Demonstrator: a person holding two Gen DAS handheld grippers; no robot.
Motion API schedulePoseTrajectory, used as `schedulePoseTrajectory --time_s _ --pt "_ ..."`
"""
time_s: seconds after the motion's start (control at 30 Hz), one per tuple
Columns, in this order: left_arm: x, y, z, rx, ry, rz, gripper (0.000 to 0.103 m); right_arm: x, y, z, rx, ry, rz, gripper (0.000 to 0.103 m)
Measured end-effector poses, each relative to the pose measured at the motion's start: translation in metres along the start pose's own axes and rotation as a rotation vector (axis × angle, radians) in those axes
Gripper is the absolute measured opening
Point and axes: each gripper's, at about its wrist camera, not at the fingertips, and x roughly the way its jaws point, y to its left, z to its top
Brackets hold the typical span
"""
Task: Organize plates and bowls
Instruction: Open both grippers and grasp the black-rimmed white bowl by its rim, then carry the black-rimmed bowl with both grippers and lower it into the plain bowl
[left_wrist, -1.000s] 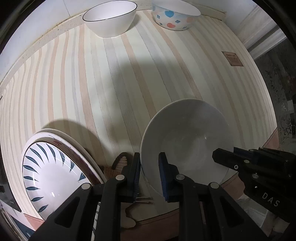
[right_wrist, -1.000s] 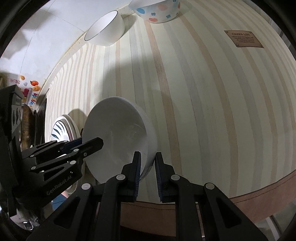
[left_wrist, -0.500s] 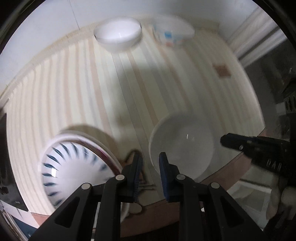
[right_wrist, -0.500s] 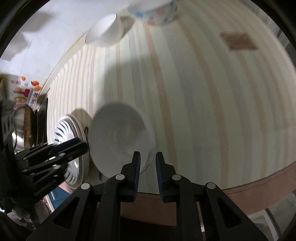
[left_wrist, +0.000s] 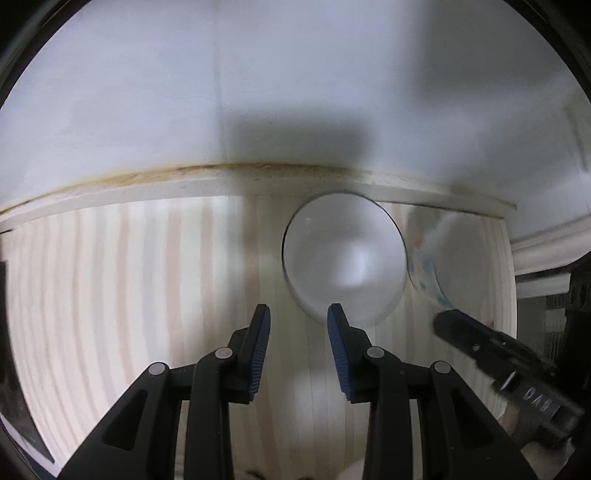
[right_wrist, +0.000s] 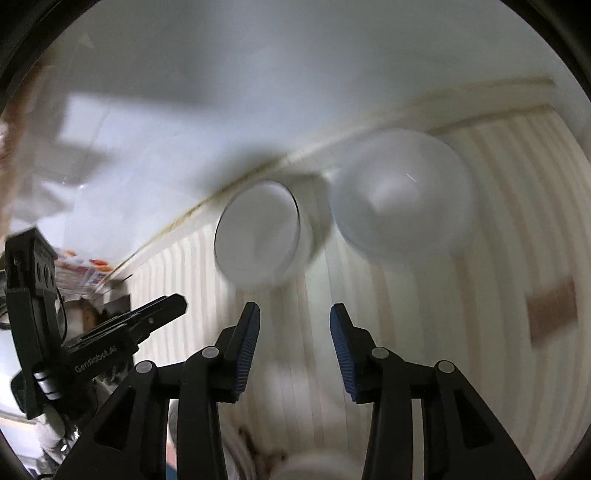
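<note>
Reaching: both tongs head for the two bowls at the back of the striped counter (left_wrist: 129, 295), nothing picked up yet, I'd say.
Left tongs (left_wrist: 298, 325): opening, empty, just below the dark-rimmed bowl (left_wrist: 343, 258) at centre frame.
Right tongs (right_wrist: 294, 325): opening, empty, below both bowls.
Next move: probably line one pad inside a rim, then pinch.
Count: two bowls, the dotted bowl (right_wrist: 402, 199) at upper right; no plates visible.

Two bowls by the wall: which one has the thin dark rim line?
The plain white bowl, the left one of the pair, directly ahead of the left hand-held gripper. The bowl with coloured marks to its right shows no dark rim.
</note>
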Motion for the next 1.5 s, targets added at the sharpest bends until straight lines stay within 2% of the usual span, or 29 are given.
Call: schedulePoseTrajectory --time_s 0.07,0.23,0.3,0.33,0.37,0.43,0.7,0.83,1.07,1.37,1.5 --pt "0.016 0.005 0.012 -0.017 0.031 -0.01 0.03 0.023 0.004 0.02 -0.007 0.02 -0.016 0.043" --pt "0.051 0.01 0.029 0.017 0.073 0.031 0.03 0.068 0.008 0.046 -0.012 0.071 -0.047 0.042" --pt "0.058 0.008 0.033 0.02 0.066 0.028 0.026 0.078 0.006 0.051 -0.01 0.081 -0.06 0.035" --pt "0.061 0.008 0.033 0.028 0.061 0.025 0.019 0.083 0.006 0.053 -0.012 0.085 -0.07 0.027" --pt "0.064 0.006 0.033 0.033 0.064 0.028 0.017 0.089 0.006 0.055 -0.019 0.093 -0.089 0.02" --pt "0.065 0.005 0.032 0.039 0.057 0.04 0.016 0.094 0.005 0.055 -0.027 0.096 -0.113 0.013" --pt "0.055 -0.001 0.018 0.06 0.026 0.067 0.016 0.098 0.015 0.048 -0.092 0.076 -0.162 0.013" --pt "0.04 -0.004 0.013 0.066 0.01 0.057 0.016 0.092 0.017 0.043 -0.116 0.066 -0.166 0.013" --pt "0.001 -0.015 -0.016 0.096 -0.026 0.041 0.016 0.06 0.019 0.024 -0.132 0.029 -0.148 0.013" --pt "-0.05 -0.035 -0.069 0.161 -0.067 0.018 0.016 0.009 0.041 -0.028 -0.152 -0.019 -0.149 0.013" --pt "-0.064 -0.043 -0.087 0.177 -0.079 0.003 0.016 -0.017 0.037 -0.055 -0.156 -0.022 -0.155 0.013"
